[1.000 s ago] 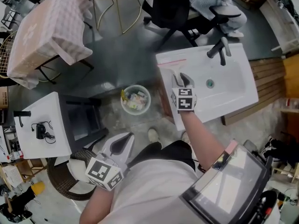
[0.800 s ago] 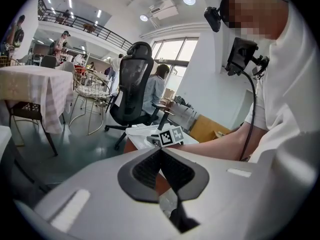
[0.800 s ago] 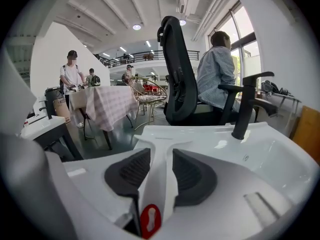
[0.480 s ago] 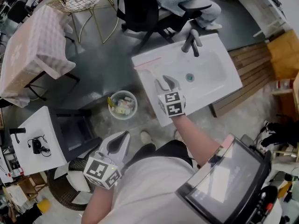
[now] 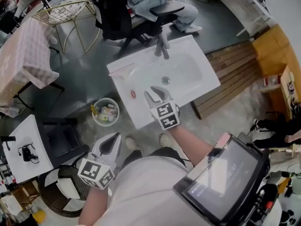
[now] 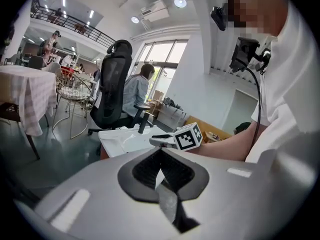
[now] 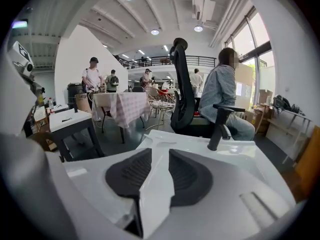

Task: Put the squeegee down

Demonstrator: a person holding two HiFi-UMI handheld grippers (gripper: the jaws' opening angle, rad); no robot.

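The squeegee [image 5: 123, 69] shows as a thin pinkish strip lying on the far left corner of the white sink [image 5: 202, 86], with no gripper on it. My right gripper [image 5: 157, 95] hovers over the sink's near side, just short of the drain [image 5: 165, 80]. Its jaws are closing with nothing between them. In the right gripper view it [image 7: 156, 170] looks across the basin [image 7: 240, 151] at the black faucet [image 7: 219, 124]. My left gripper [image 5: 112, 144] hangs low beside the person's body, away from the sink. Its pads [image 6: 176, 173] meet and hold nothing.
A small red thing [image 5: 133, 94] lies on the sink's left rim. A bin of rubbish [image 5: 106, 111] stands on the floor left of the sink. A person sits on a black office chair [image 5: 117, 13] behind it. A white side table [image 5: 21, 145] and wooden boards [image 5: 235, 74] flank the area.
My right gripper has lifted and drifted from the sink's left part, near the squeegee, toward the drain. The left gripper stays low and shut. The head view has swung, shifting the sink leftward.
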